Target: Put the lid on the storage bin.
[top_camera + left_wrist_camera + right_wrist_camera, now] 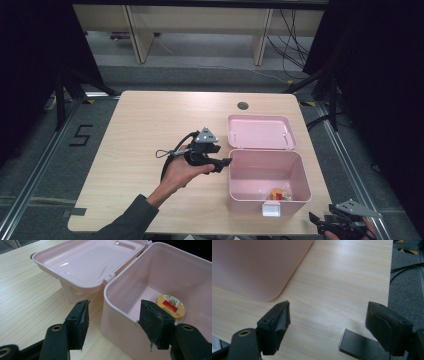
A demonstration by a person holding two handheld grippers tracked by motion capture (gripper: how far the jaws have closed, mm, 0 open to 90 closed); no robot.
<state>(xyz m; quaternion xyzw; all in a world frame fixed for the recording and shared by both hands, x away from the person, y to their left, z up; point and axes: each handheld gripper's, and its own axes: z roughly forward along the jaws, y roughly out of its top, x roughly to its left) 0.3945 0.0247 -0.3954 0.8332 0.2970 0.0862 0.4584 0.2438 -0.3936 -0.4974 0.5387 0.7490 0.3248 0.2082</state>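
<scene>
From the high view, a pale wood-grain table [150, 130] carried a pink plastic box [295, 165] with rounded corners, its hinged lid [260, 131] thrown back flat behind it. A small round tin [276, 193] lay on the box floor near the front wall, above a white latch [272, 209]. The left hand [181, 172] held the left gripper [226, 162] just beside the box's left wall, forearm reaching in from below. The right gripper [315, 220] sat off the table's near right corner.

In the left gripper view, the worn black pads [153, 323] stood wide apart and empty, straddling the box's rim. The tin showed a yellow-and-red label.

In the right gripper view, the jaws gaped wide over bare tabletop, holding nothing, beside the box's smooth wall; a dark tape strip [359, 345] marked the table edge.
</scene>
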